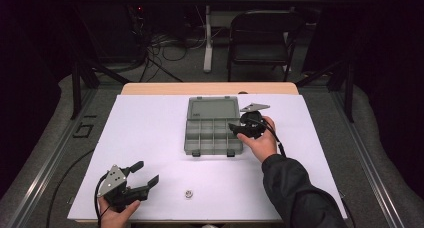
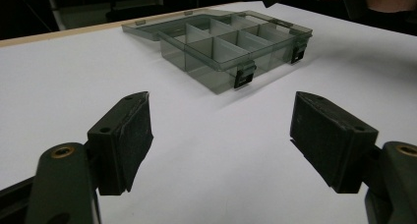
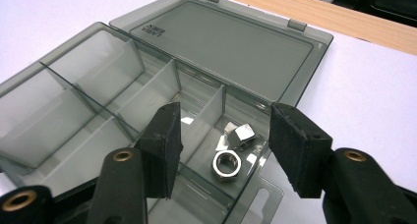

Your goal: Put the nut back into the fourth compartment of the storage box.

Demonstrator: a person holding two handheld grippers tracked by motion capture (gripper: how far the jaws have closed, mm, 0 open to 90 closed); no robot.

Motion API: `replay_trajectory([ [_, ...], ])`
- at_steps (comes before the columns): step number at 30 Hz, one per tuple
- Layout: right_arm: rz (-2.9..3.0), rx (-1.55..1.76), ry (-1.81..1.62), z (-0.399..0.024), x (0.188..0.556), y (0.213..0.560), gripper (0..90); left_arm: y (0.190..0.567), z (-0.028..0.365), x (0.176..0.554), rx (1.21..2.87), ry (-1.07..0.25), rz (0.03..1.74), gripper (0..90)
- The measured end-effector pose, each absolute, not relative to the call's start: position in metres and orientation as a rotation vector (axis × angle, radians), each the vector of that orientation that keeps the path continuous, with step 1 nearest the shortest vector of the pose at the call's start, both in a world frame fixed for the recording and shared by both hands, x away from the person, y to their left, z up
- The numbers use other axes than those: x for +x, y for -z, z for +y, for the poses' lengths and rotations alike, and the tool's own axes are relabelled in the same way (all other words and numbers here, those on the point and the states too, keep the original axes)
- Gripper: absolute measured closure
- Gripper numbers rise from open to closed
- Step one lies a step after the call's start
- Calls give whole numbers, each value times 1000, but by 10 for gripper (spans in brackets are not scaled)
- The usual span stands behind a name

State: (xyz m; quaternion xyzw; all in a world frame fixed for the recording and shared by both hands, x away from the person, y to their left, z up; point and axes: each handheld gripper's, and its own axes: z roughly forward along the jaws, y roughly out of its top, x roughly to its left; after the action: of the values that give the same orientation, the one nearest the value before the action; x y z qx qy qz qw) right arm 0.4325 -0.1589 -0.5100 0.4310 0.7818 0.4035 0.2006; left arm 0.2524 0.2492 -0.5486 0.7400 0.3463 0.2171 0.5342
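Nearest to me, the left claw point(image 1: 145, 174) rests low at the front left of the bench point(image 1: 150, 133), its jaws spread wide and empty. In the left gripper view the two pads frame bare white surface, with the organiser box point(image 2: 231, 49) well ahead.

One loose nut point(image 1: 189, 193) lies on the bench near the front edge, to the right of the left claw and apart from it. I judge this to be the next part to collect, so I would bring the left claw down over it squarely, pads either side of the flats, and close only once it is centred.

Farther out, the right claw point(image 3: 223, 130) hovers over the right-hand end of the organiser box point(image 1: 212, 133), jaws apart and holding nothing. Directly below, two nuts point(image 3: 231, 153) sit in the end compartment point(image 3: 236, 157), touching each other. I judge a drop here as just completed or being checked. To finish cleanly I lift straight up, keeping the pads clear of the thin dividers.

Farthest, the lid point(image 3: 231, 42) lies fully open and flat behind the compartments.
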Motion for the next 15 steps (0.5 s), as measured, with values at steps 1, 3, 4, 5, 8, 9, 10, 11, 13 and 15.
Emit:
replay_trajectory([
  [1,2186,1205,-1133,-159,432,509,457,549,249,252,1762,-517,825,237],
  [3,2187,1199,-1147,-160,429,507,456,549,249,252,1761,-516,826,237],
  [4,2187,1197,-1147,-160,427,506,456,549,249,252,1762,-518,825,237],
  [5,2189,1193,-1152,-160,426,505,456,549,249,252,1762,-517,825,237],
  [8,2193,1177,-1161,-159,422,502,455,549,249,252,1761,-517,826,237],
  [9,2198,1164,-1163,-159,420,501,455,549,249,252,1760,-518,827,237],
  [10,2201,1156,-1167,-158,418,500,455,549,249,252,1760,-518,827,237],
  [11,2202,1144,-1167,-158,416,499,454,549,250,252,1760,-517,826,237],
  [13,2206,1132,-1190,-157,412,497,452,549,250,253,1761,-516,826,237],
  [15,2212,1120,-1195,-157,407,496,451,549,249,253,1761,-517,827,237],
])
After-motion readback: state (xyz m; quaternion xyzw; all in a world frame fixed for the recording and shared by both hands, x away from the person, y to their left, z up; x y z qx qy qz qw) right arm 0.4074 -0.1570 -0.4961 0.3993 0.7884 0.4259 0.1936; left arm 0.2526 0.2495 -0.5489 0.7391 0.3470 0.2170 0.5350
